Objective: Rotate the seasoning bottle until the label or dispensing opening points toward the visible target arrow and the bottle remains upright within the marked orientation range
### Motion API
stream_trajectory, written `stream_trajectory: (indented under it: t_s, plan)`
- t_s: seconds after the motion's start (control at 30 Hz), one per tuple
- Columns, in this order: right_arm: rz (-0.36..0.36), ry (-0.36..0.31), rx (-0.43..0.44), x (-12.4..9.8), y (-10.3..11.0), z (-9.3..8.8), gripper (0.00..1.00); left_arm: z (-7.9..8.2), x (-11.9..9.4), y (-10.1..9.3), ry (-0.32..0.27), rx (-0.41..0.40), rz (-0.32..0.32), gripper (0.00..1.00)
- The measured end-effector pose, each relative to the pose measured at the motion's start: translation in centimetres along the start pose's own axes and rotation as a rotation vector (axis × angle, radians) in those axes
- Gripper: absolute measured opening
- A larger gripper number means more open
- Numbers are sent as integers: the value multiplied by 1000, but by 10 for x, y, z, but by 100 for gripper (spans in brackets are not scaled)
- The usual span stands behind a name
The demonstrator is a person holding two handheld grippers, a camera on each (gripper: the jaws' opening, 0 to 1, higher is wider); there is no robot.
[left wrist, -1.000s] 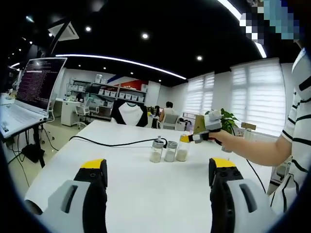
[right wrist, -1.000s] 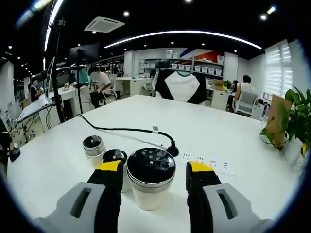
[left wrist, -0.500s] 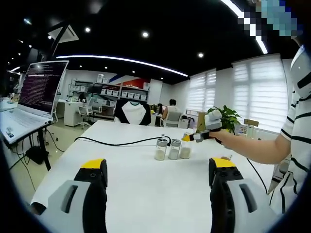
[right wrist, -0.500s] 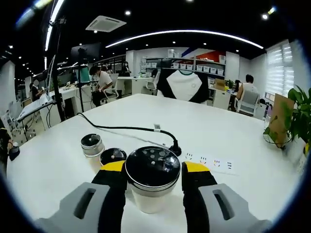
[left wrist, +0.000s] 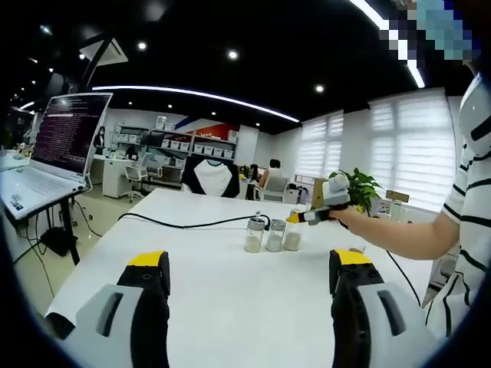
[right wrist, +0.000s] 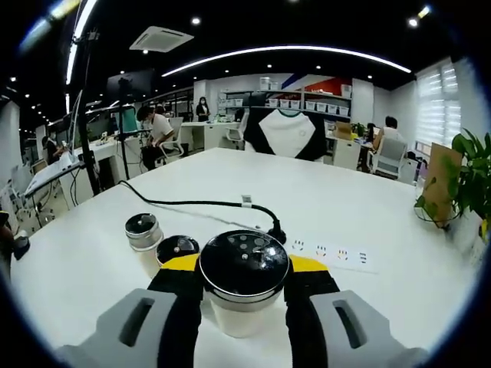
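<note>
The seasoning bottle [right wrist: 244,290] stands upright on the white desk [right wrist: 368,307], close to the camera in the right gripper view. It has a black round lid with little holes on top and pale powder inside. The right gripper [right wrist: 244,270] is pinching it, with one yellow-tipped jaw pressed on each side just under the lid. In the left gripper view the same bottle [left wrist: 291,241] is far off, and the right gripper [left wrist: 301,218] reaches to it from a person's hand [left wrist: 347,218]. Two more bottles stand just beside it in a row. The middle bottle [right wrist: 176,251] touches or nearly touches the held one, and the far bottle [right wrist: 143,232] with a silver-rimmed lid is a little apart. In the left gripper view they are the middle bottle [left wrist: 274,236] and the far bottle [left wrist: 253,235]. A black cable [right wrist: 201,205] runs over the desk behind them to a white power strip [right wrist: 331,254]. The left gripper [left wrist: 247,276] hovers well apart from the bottles, over a bare part of the desk [left wrist: 230,307], with its jaws spread wide and nothing between them. A laptop [left wrist: 47,157] with a lit screen sits at the left of that view. A green plant [right wrist: 468,180] stands at the right edge of the desk. A chair with a black and white shirt [right wrist: 285,134] is at the far end.
</note>
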State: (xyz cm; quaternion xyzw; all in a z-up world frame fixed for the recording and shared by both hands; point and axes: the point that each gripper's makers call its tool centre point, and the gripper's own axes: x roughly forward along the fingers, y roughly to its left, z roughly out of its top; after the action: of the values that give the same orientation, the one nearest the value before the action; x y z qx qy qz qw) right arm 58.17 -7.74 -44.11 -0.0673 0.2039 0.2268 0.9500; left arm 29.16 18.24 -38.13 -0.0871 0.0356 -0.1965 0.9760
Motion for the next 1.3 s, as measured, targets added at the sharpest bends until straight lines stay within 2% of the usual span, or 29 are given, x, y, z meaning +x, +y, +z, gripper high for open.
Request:
stream_trajectory:
  t_s: [0.2,0.4,0.6,0.8,0.97,1.1,1.3]
  plan:
    - [9,-15,-6,-12,-2,10,40,2,-4,3,-7,2,6,90]
    - [25,-57,-26,-42,2,26,40,-4,-1,1,-21,-24,-4,89]
    - [25,-81,-33,-75,7,29,40,-1,5,-13,-30,-12,-37,89]
    - [37,-82,-50,-101,16,24,40,2,12,-23,-37,7,-66,89]
    - [48,-83,-47,-117,24,19,40,-1,14,-29,-33,7,-82,89]
    - [45,-88,-80,-127,34,12,40,-3,15,-32,-30,6,-93,89]
    - [58,-81,-42,-136,40,-5,40,-2,14,-37,-31,12,-103,89]
